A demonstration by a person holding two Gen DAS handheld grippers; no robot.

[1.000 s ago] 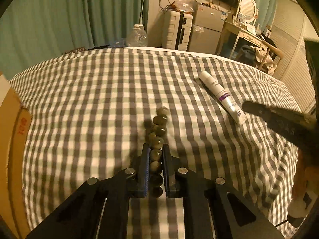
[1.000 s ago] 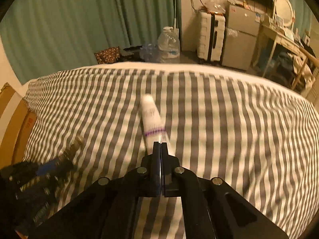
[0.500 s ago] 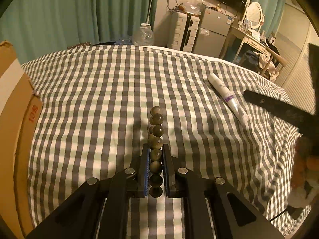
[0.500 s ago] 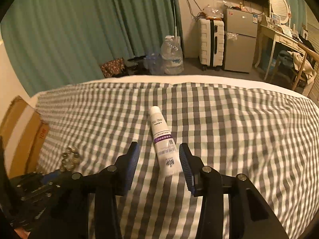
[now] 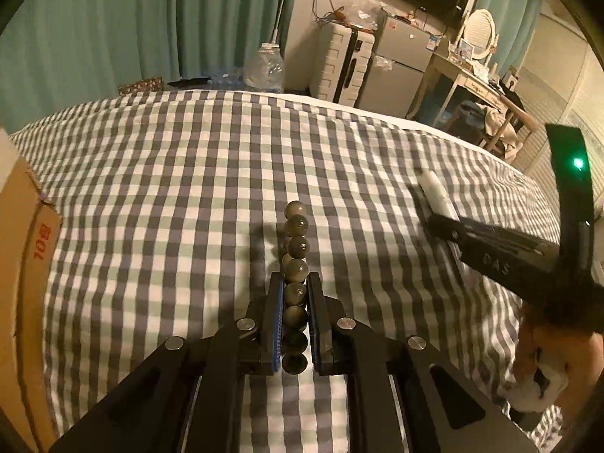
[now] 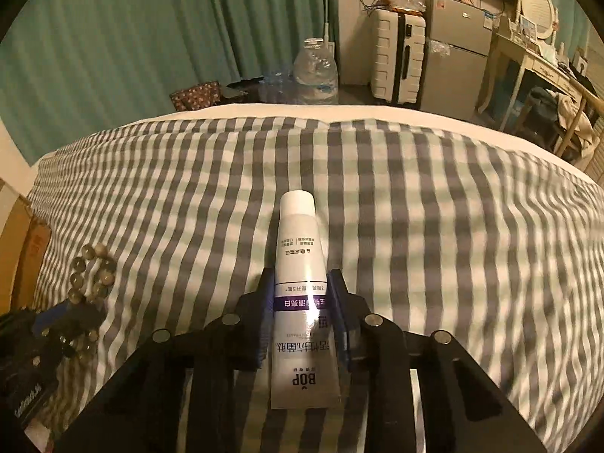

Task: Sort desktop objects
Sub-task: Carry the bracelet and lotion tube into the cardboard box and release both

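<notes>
A bracelet of dark round beads point(image 5: 297, 224) is held in my left gripper point(image 5: 294, 279), which is shut on it; its free end rests on the checked bedcover point(image 5: 170, 188). In the right wrist view the bracelet point(image 6: 92, 271) shows at the far left. A white tube with a purple band point(image 6: 298, 234) lies on the cover, cap pointing away. My right gripper point(image 6: 301, 283) straddles the tube; its jaws are closing, with the pads against the tube's sides. From the left wrist view the tube point(image 5: 434, 188) and the right gripper point(image 5: 434, 221) sit at the right.
A cardboard box point(image 5: 22, 264) stands against the bed's left edge. Beyond the far edge are a large water bottle point(image 6: 315, 71), a white suitcase point(image 6: 396, 60), a small fridge point(image 6: 456, 49) and a desk point(image 6: 540, 68). A person's hand point(image 5: 543, 370) holds the right tool.
My right gripper went from shut to wide open, slid forward over the tube and is now narrowing on it. The left gripper kept its hold on the bracelet and shifted slightly.
</notes>
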